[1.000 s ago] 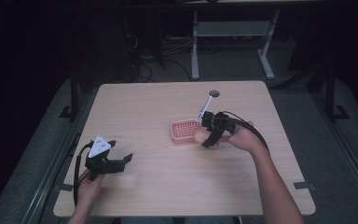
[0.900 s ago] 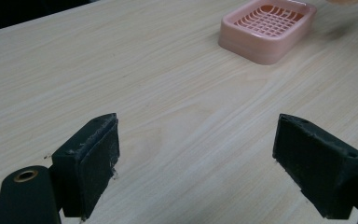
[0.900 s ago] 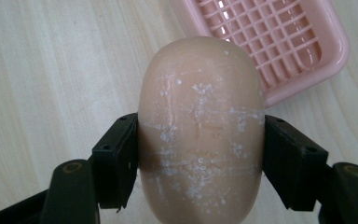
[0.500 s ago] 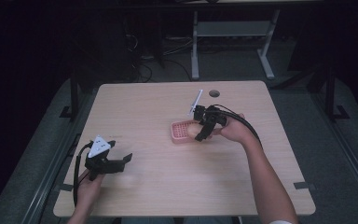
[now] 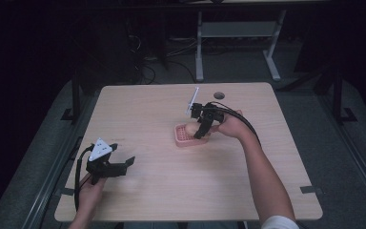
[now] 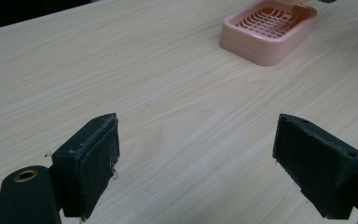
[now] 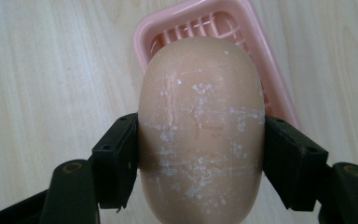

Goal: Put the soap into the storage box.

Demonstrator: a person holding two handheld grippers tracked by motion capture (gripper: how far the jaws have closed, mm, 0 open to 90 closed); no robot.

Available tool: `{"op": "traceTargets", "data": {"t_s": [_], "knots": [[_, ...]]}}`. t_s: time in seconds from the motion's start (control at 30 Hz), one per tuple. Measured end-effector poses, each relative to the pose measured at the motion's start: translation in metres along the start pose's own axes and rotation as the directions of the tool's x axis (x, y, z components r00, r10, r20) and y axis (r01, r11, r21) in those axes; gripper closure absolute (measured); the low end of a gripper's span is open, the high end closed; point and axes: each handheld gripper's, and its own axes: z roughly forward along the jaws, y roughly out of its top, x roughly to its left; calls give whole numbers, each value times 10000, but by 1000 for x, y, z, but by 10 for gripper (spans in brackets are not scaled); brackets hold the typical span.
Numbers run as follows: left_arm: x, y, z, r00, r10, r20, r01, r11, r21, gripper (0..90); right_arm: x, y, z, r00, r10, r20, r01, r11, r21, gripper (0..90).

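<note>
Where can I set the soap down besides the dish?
Bare table lies left of the dish, toward the left gripper, and along the near edge. It is crowded at the dish, where the right gripper holds the soap.

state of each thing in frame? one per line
soap bar: clamped between the right gripper's fingers, above the dish
soap dish: upright on the table, grid bare
left gripper: open, holds nothing, low over the table
right gripper: shut on the soap bar

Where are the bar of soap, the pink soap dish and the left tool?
bar of soap (image 7: 200, 135), right gripper view, middle of its scuffed face.
pink soap dish (image 6: 265, 28), left gripper view, its slotted floor.
left tool (image 6: 196, 168), left gripper view, midway between its pads.
</note>
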Motion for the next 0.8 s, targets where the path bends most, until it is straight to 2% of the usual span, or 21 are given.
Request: {"op": "traceTargets", "data": {"t_s": [0.13,0.27,0.37,0.43,0.8], "knots": [[0,0,1,10000,-61,-5,61,10000,-11,143,-4,5,2,9999,-68,110,65,9995,315,315],[0,0,1,10000,-48,-6,48,10000,-6,143,-8,12,3,9998,-222,-9,222,9994,264,315],[0,0,2,10000,-70,36,70,10000,12,143,-9,16,5,9995,-274,146,268,9987,435,315],[0,0,1,10000,37,7,-37,10000,32,143,-11,18,8,9996,-242,144,236,9991,366,315],[0,0,1,10000,-14,24,14,10000,62,143,-14,18,27,9995,-301,39,300,9990,329,314]]}}
